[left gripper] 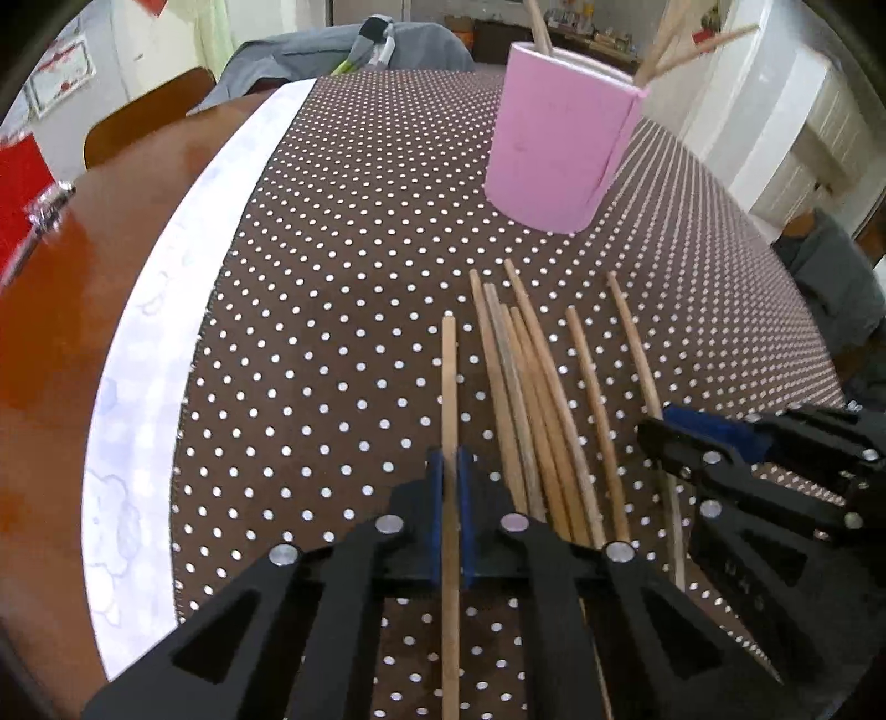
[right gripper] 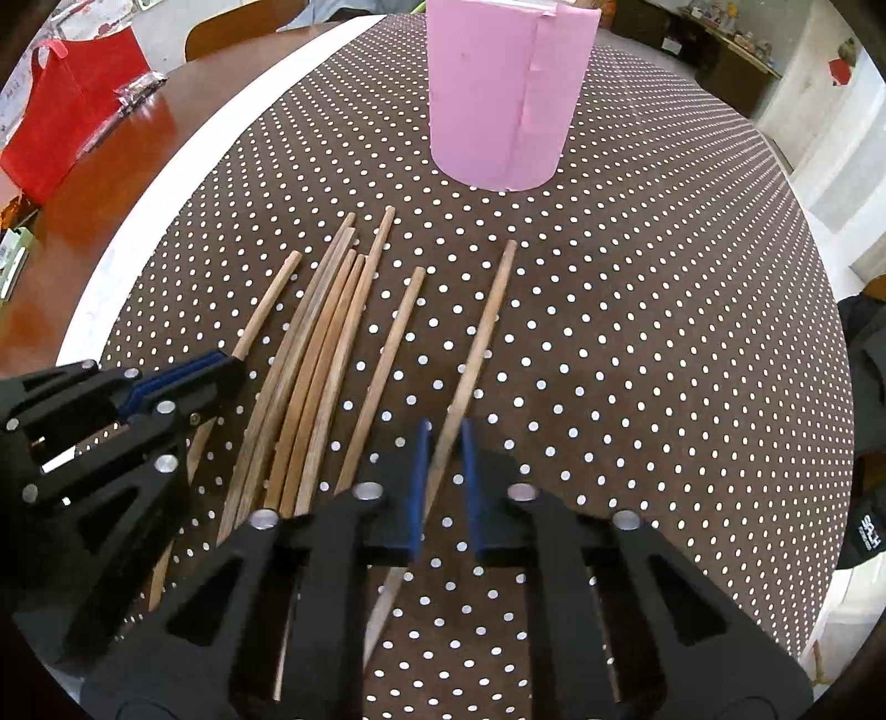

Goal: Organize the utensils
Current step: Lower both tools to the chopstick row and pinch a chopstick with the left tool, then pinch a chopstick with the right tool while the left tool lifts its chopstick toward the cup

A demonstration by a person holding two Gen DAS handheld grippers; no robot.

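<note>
The chopsticks (right gripper: 326, 354) are seen as bare, matt wood. The holder (right gripper: 501, 94) looks wrapped in smooth pink paper with a seam. The tablecloth (right gripper: 637, 332) appears as matt dotted cloth; beyond it the table (left gripper: 66, 310) is glossy polished wood. Matt black plastic forms both grippers' fingers.

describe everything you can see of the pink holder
The pink holder is an upright cylinder that looks like rolled pink sheet with a vertical seam down its side. It stands on the dotted brown cloth, beyond the loose chopsticks and apart from them. Several wooden sticks lean out of its open top.
</note>
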